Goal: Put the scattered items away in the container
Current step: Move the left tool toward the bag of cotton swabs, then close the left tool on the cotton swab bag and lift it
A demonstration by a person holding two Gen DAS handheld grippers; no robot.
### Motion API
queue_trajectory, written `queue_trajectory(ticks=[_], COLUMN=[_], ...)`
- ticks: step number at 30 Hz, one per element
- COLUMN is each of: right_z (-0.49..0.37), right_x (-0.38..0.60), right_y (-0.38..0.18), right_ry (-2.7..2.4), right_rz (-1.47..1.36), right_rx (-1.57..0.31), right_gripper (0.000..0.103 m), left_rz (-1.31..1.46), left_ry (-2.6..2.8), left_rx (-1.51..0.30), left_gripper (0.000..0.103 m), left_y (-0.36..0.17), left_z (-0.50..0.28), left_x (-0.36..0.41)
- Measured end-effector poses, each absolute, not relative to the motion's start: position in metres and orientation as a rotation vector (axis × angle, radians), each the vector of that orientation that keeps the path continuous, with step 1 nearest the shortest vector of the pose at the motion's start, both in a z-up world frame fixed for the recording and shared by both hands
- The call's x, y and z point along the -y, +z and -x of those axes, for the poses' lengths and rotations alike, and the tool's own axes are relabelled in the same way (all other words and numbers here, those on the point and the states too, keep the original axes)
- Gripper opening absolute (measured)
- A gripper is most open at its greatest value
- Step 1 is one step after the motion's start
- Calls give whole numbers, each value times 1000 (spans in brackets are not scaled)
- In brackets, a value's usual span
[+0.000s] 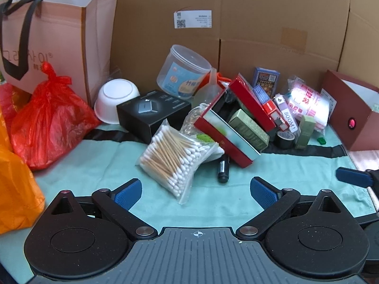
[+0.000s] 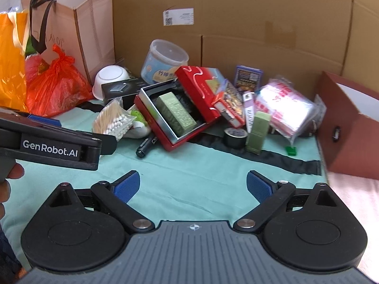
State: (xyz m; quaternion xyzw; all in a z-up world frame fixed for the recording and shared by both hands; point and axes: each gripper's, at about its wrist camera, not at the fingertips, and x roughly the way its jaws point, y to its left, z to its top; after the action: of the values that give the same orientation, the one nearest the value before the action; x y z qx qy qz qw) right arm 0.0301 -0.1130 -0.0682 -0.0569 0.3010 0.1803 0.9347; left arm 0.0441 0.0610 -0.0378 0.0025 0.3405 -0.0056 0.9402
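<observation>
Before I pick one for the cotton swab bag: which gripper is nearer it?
Left. The left gripper faces the cotton swab bag just ahead; the right gripper sits farther to its right.

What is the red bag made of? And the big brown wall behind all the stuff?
The red bag looks like thin plastic film: shiny, crinkled, slightly see-through, knotted at the top. The brown wall looks like corrugated cardboard: matte, with fold creases, flap seams and a stuck-on shipping label.
</observation>
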Motion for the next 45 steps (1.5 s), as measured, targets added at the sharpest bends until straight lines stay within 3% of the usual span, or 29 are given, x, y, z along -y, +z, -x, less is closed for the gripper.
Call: queue_trajectory(ticks=[5, 12, 32, 45], right_z=[-41, -52, -86, -84], right_x=[103, 74, 18, 12], right_y=[-71, -79, -94, -95], right_ry=[429, 527, 597, 637], right_rz=[92, 116, 135, 117], right_rx=[-623, -653, -662, -672], right_gripper=[86, 75, 76, 59], left_rz=[0, -13, 32, 103], left_ry=[-8, -48, -247, -374], left_rx=[-703, -708, -739, -831], left_gripper=[93, 90, 92, 93], left_y=[-41, -41, -58, -78], left_z=[-58, -73, -126, -146], left_x=[-72, -86, -141, -142])
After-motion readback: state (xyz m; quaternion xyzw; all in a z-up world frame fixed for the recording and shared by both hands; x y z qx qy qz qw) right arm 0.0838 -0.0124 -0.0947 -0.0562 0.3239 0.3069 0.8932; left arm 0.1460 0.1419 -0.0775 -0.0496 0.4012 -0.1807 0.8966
